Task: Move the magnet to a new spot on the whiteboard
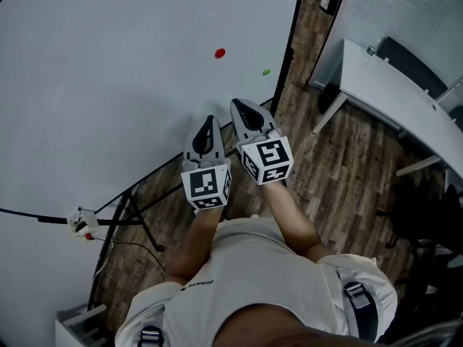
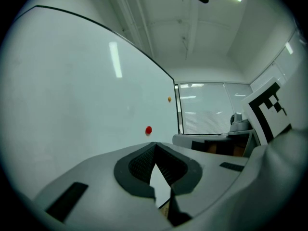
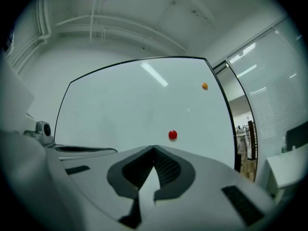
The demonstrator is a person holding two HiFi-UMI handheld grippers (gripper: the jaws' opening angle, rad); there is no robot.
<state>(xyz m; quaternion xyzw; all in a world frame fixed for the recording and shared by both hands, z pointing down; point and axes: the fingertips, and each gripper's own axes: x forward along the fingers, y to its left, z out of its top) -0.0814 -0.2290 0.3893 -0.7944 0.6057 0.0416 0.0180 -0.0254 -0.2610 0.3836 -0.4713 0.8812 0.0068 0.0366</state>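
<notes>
1. The whiteboard [image 1: 108, 85] stands upright on a dark frame ahead of the person. It fills most of the head view. Its face is bare except for three small magnets towards its right edge.

2. The right tool [image 1: 239, 107] is held level and short of the board. Its jaws are clenched tip to tip with nothing between them.

3. The left tool [image 1: 210, 121] is just beside it, also level and clear of the board. Its jaws are likewise closed on nothing.

4. The red magnet [image 1: 220, 53] sits on the board face and lies almost dead ahead in the right gripper view. A green magnet [image 1: 266, 71] sits nearer the board's edge. An orange magnet [image 3: 204, 86] sits higher up. No tool touches any of them.

5. Judgement on the step: with both tools empty and standing off, the scene suits an approach to a magnet. It equally suits a withdrawal after one has been set down. Which magnet the task means is not settled, though the red one is the best aligned.

6. Judgement on handling: gripping so small a button would call for parted jaws, a square approach, and a pull against the board's hold.
</notes>
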